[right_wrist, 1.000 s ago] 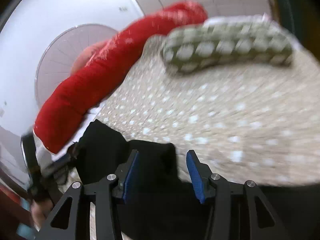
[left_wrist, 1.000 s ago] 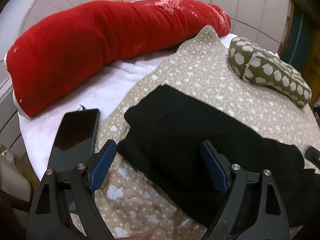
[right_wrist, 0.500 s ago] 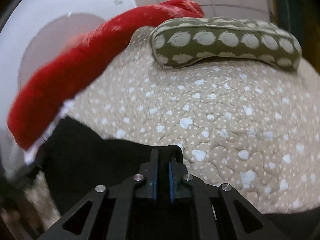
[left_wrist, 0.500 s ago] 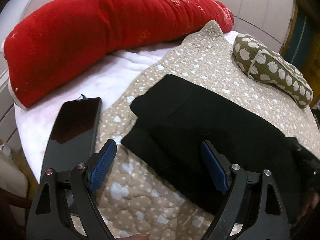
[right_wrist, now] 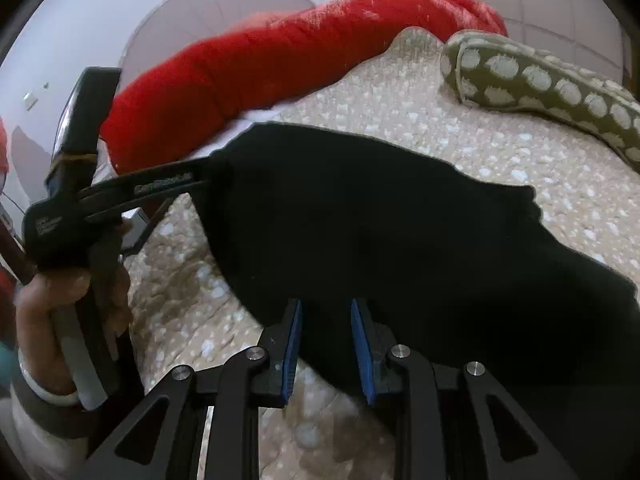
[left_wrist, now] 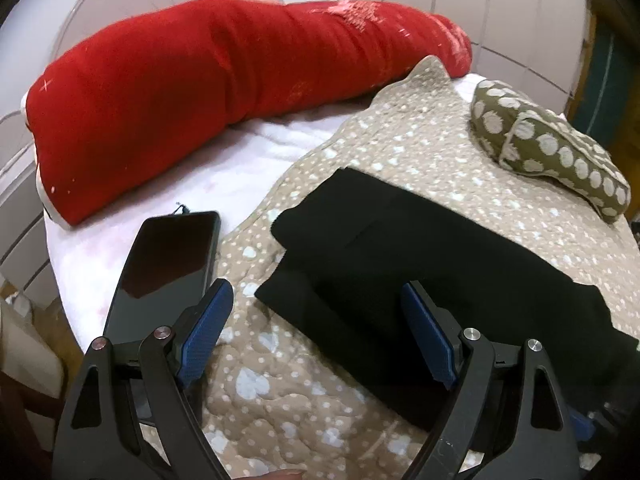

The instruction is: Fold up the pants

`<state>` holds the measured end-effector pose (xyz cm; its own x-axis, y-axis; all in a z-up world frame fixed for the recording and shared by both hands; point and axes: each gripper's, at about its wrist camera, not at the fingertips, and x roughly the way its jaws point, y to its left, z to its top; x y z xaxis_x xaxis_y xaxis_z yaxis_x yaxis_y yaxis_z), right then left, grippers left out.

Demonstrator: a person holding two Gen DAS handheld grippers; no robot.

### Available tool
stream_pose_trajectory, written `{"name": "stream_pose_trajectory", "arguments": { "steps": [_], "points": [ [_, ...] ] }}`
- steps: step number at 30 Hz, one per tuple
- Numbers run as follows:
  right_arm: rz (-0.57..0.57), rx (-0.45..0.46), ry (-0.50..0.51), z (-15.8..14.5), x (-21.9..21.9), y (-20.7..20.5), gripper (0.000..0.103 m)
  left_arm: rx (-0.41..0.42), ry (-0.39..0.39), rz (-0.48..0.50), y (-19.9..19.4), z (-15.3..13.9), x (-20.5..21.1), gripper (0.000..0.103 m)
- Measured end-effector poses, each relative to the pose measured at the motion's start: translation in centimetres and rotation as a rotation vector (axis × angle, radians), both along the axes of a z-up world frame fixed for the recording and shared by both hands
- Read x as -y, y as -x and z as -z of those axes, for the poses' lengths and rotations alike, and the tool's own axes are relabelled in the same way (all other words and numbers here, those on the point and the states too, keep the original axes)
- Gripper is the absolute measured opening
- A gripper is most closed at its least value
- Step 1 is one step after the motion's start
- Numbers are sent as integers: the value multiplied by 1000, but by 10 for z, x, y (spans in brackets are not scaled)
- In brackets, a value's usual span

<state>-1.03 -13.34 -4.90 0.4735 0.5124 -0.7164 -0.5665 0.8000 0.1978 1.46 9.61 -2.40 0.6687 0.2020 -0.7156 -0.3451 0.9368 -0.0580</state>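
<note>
The black pants [left_wrist: 420, 256] lie folded on a beige dotted quilt [left_wrist: 400, 152]. My left gripper [left_wrist: 316, 336] is open and empty, hovering over the near left edge of the pants. In the right wrist view the pants [right_wrist: 380, 216] fill the middle. My right gripper [right_wrist: 326, 344] is open with a narrow gap over the near edge of the pants, holding nothing. The left gripper's body [right_wrist: 120, 196] and the hand holding it show at the left of that view.
A long red bolster [left_wrist: 224, 80] lies along the back. An olive dotted pillow [left_wrist: 552, 156] sits at the right. A black phone [left_wrist: 164, 268] lies on the white sheet [left_wrist: 248, 160] left of the quilt. The bed edge drops off at the left.
My right gripper was shut on the pants half a second ago and has now opened and pulled back. The pants lie flatter. My left gripper stayed open and shifted slightly.
</note>
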Motion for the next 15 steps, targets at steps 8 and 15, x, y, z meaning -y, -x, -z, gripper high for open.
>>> {"name": "stream_pose_trajectory", "arguments": {
  "steps": [8,15],
  "points": [
    [470,136,23,-45,168,50,43,24,23,23,2,-5,4,86],
    [820,51,170,-20,291,55,47,17,28,22,1,-2,10,86]
  ]
}}
